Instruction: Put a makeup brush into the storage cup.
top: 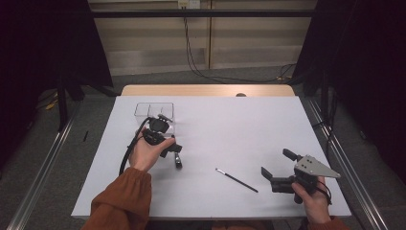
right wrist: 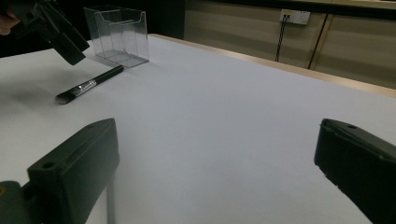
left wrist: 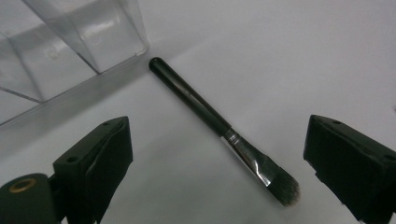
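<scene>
Left tongs [top: 170,143], jaws spread wide, angled downward in raised left hand; right tongs [top: 277,165], jaws wide apart, held level.

You'll find no lettering, label, brand mark, number or sign that can be read anywhere here, neither on the makeup brush [left wrist: 224,130] nor on the clear box [top: 154,113] at the desk's far left.

black brush [left wrist: 219,128]; clear box [left wrist: 70,42]
</scene>
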